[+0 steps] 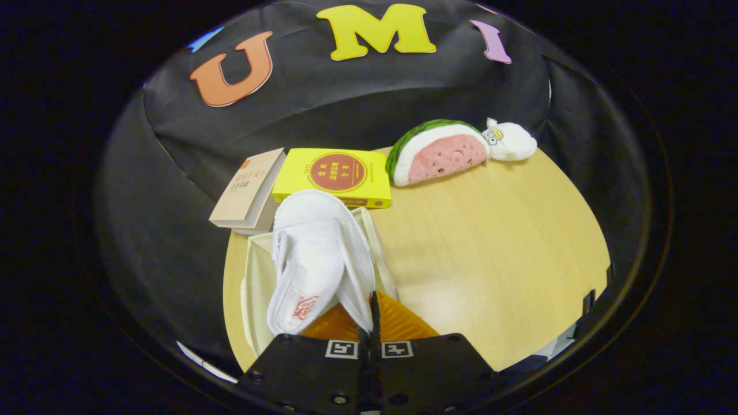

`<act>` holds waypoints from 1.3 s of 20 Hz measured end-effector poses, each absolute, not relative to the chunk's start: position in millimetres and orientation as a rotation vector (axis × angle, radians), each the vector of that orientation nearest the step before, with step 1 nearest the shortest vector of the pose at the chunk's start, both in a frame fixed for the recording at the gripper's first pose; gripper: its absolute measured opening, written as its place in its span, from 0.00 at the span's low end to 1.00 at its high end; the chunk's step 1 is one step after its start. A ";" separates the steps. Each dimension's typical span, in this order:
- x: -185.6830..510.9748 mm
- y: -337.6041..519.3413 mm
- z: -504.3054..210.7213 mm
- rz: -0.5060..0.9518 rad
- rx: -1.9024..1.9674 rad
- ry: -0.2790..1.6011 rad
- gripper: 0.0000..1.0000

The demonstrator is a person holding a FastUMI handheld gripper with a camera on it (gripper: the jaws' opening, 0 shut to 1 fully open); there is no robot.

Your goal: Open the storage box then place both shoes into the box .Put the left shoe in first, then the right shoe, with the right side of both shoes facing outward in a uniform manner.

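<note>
Stretching out ahead of the gripper is the round wooden table (496,242), pale and bare across its right half. Down at its near left edge sits the storage box (253,288), cream-walled and open on top. And there's the white shoe (317,259), lying over the box with its toe pointing away toward the books and its heel end right at the fingers! The gripper (373,323) has its jaws pressed nearly together, and they seem to be pinching the shoe's rim near the heel, though the grip itself is hard to make out from this close. Whether the shoe rests fully inside the box or hangs just above it, I cannot tell.

Moving to the far edge now: the yellow book (334,176) lies flat just beyond the shoe's toe. Next, the watermelon plush (438,153), a half-slice standing to the right of that book. The tan book (248,190) sits at the far left edge, touching the yellow one. Smallest of all, the white plush toy (510,141), tucked against the watermelon's right tip.
</note>
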State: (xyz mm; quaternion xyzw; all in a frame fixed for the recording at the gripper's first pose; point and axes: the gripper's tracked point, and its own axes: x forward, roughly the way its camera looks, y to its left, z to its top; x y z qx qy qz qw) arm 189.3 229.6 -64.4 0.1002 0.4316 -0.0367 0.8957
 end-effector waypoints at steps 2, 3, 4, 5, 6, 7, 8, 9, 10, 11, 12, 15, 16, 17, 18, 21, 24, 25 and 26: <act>193.4 223.6 -69.3 -0.094 0.191 0.862 0.01; 194.2 219.7 -71.0 -0.101 0.177 0.855 0.01; 193.6 219.7 -72.1 -0.097 0.183 0.853 0.01; 192.9 226.8 -71.8 -0.064 0.209 0.850 0.01; 191.7 232.7 -70.7 -0.019 0.230 0.849 0.12; 189.1 238.8 -69.4 0.025 0.247 0.845 0.23; 182.9 237.4 -73.0 0.049 0.244 0.862 0.37; 178.2 237.4 -73.7 0.056 0.249 0.859 0.43; 177.3 234.5 -71.1 0.048 0.253 0.845 0.48; 177.6 231.8 -66.7 0.051 0.255 0.818 0.50; 176.4 230.7 -60.8 0.060 0.254 0.797 0.55; 168.4 218.3 -46.3 0.078 0.267 0.738 0.64; 163.4 211.5 -38.3 0.078 0.262 0.709 0.77; 161.6 196.2 -35.7 0.060 0.236 0.680 0.83; 161.0 180.9 -31.9 0.032 0.209 0.642 0.89; 155.6 143.2 -21.0 -0.007 0.166 0.559 0.94; 147.3 100.4 -4.9 -0.040 0.133 0.437 0.96; 141.2 90.3 0.5 -0.046 0.121 0.397 0.96; 134.3 80.1 5.8 -0.050 0.113 0.357 0.96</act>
